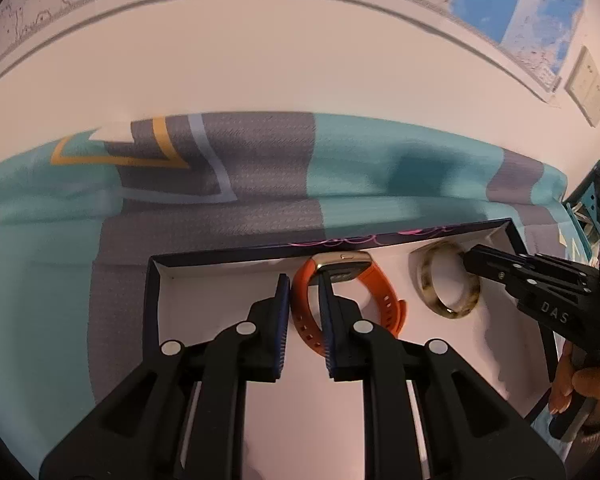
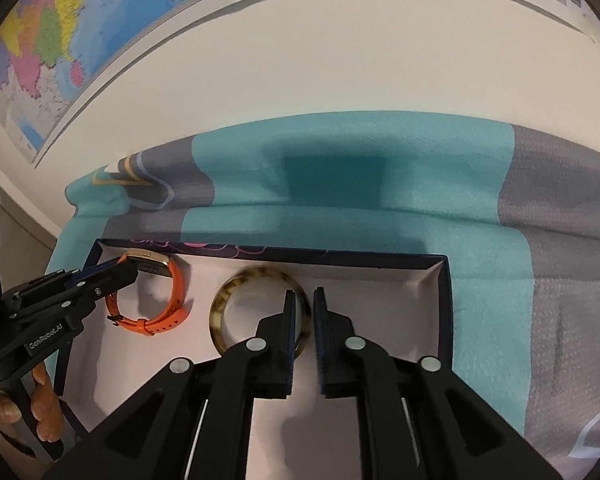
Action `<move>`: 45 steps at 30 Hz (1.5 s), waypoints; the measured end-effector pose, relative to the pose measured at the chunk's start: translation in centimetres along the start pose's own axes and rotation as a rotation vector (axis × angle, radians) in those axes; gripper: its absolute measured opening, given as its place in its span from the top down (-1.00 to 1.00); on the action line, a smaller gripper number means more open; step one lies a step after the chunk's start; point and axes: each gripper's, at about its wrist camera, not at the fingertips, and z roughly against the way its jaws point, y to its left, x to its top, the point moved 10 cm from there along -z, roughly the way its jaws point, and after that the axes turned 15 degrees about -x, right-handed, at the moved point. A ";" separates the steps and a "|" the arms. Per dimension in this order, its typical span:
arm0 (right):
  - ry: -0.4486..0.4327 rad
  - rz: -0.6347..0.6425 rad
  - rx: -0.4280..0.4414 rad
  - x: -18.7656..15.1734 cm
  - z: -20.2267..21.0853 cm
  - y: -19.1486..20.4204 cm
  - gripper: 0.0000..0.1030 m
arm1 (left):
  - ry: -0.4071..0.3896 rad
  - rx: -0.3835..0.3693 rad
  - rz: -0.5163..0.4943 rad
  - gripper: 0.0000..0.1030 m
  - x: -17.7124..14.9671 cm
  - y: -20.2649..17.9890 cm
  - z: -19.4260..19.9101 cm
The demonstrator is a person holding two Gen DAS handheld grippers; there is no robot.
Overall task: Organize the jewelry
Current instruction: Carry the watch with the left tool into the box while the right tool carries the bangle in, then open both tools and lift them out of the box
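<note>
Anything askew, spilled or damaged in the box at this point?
Nothing stands out. The orange watch and the tortoiseshell bangle both lie inside the box, apart, with no visible damage. The left gripper straddles the strap; the right gripper straddles the bangle's rim.

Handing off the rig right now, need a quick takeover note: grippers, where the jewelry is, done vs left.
Left gripper: jaws astride the orange watch strap, slightly apart; a firm grip cannot be confirmed.
Right gripper: jaws around the rim of the tortoiseshell bangle, small gap showing.
Both pieces lie inside the open dark box on the teal and grey cloth, watch to the left, bangle to the right.
Done: both pieces boxed.
Left: probably release and withdraw; no other jewelry seen.
</note>
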 end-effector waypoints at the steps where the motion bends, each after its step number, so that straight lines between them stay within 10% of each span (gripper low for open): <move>1: -0.011 -0.005 0.004 0.1 0.2 0.0 0.78 | 0.006 0.003 0.008 0.70 0.0 0.2 -0.2; 5: -0.063 -0.006 0.008 0.0 2.0 -0.5 0.58 | 0.007 0.017 0.032 0.14 -0.2 0.8 -0.2; 17: -0.255 0.215 0.175 -8.2 13.8 1.4 0.20 | -0.211 0.033 -0.145 -0.33 -3.4 -2.6 9.8; 30: -0.191 0.381 0.146 -19.6 14.2 2.9 0.31 | -0.129 -0.121 -0.230 -0.33 -15.3 -5.2 12.4; 45: -0.166 0.427 0.072 -21.4 12.6 3.1 0.71 | -0.094 -0.144 -0.257 -0.35 -20.3 -7.3 12.2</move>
